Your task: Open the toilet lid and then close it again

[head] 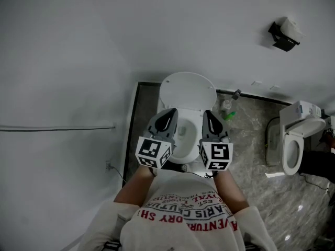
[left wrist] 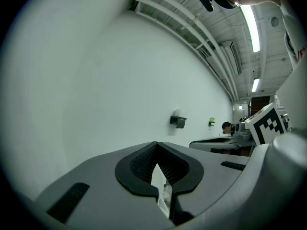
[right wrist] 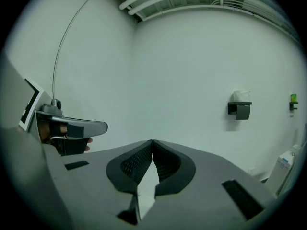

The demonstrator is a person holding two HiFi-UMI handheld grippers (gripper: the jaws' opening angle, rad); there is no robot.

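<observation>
A white toilet stands against the wall below me, and its lid [head: 187, 89] is raised and leans back against the wall. The bowl [head: 184, 134] shows between my two grippers. In the head view my left gripper [head: 168, 112] and right gripper [head: 208, 114] hover side by side over the bowl, pointing at the lid but not touching it. In the left gripper view the left gripper [left wrist: 156, 145] has its jaws shut with nothing between them. The right gripper [right wrist: 152, 143] is likewise shut and empty, facing bare white wall.
A second toilet [head: 298, 135] stands at the right on the marble floor [head: 251, 156]. A paper holder [head: 284, 34] hangs on the wall. A small bottle [head: 226, 104] and a green item [head: 230, 115] sit beside the near toilet. A white wall [head: 57, 88] closes off the left.
</observation>
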